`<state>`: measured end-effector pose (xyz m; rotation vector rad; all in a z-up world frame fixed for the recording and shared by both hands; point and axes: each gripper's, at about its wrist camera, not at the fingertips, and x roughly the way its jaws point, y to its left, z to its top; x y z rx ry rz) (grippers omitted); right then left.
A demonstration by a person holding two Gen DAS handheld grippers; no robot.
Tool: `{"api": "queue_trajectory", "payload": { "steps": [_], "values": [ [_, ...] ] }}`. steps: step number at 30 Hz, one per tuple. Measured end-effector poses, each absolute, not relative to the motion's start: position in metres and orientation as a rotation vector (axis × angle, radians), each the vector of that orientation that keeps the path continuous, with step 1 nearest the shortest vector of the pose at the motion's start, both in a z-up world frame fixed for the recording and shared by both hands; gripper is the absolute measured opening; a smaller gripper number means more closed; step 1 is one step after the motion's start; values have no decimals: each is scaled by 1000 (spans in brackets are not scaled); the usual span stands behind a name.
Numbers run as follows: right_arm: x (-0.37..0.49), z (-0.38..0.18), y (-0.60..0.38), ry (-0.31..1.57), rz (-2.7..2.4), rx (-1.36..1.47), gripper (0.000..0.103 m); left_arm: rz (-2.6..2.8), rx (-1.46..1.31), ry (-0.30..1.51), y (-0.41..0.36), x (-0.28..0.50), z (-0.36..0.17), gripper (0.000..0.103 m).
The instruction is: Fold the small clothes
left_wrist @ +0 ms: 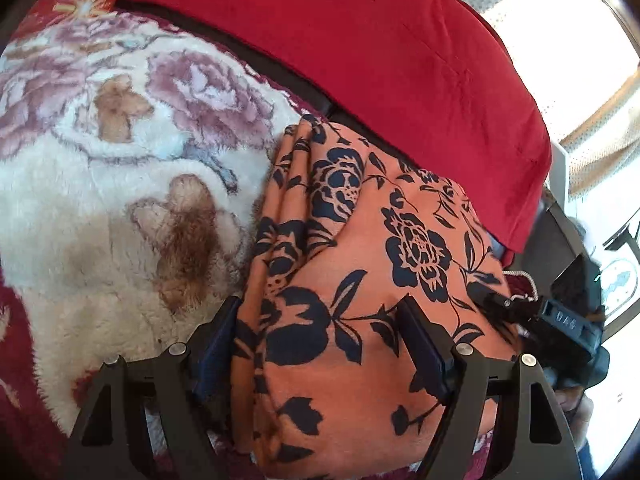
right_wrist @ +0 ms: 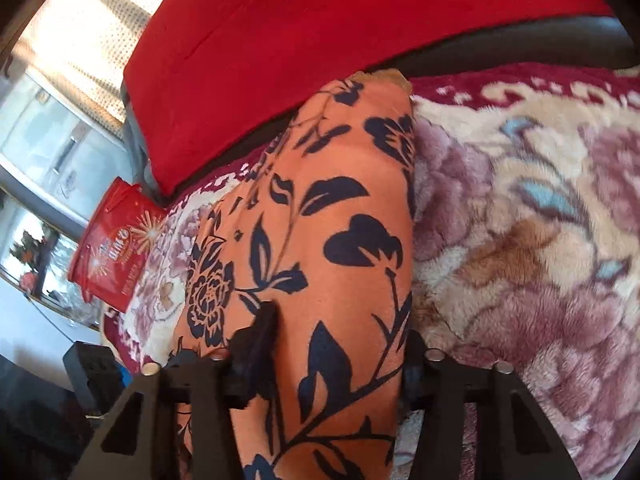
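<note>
Both claws, left (left_wrist: 320,344) and right (right_wrist: 340,344), gape wide astride the orange black-flowered cloth (left_wrist: 360,240) beside the red cushion (left_wrist: 380,48), seemingly flattening its fold.

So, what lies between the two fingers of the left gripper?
The orange floral garment lies there; the left gripper straddles it with its fingers spread wide. The left wrist view shows this.

We see a plush blanket (left_wrist: 100,168) with cream ground, mauve roses and a dark red border, spread over the surface. Behind it lies a bright red cushion (left_wrist: 380,60) against a dark strip. Beyond the cushion, pale curtains (right_wrist: 80,28) glow with strong daylight. At the blanket's edge stands a red box (right_wrist: 112,256) with gold starbursts, near a glass cabinet (right_wrist: 44,148).
</note>
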<state>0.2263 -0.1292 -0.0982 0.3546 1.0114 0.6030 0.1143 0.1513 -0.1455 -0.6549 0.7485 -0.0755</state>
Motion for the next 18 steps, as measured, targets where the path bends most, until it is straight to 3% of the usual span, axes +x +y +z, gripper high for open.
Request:
{"api": "queue_trajectory", "payload": {
  "steps": [3,6,10,11,13,14,18],
  "values": [
    [214,-68,-130,946,592,312,32,-80,-639,730,148,113,-142,79],
    [206,-53,-153,909,562,303,30,-91,-663,686,150,104,-131,79],
    [220,-95,-184,993,543,439,33,-124,-725,689,161,109,-123,82],
    [221,-104,-197,988,586,583,38,-130,-743,696,163,112,-122,82],
    [220,-108,-207,960,622,687,62,-159,-786,719,170,123,-120,88],
    [219,-105,-207,931,638,689,79,-171,-803,733,173,128,-120,89],
    [227,-104,-188,964,703,609,80,-208,-886,814,184,151,-130,90]
  ]
}}
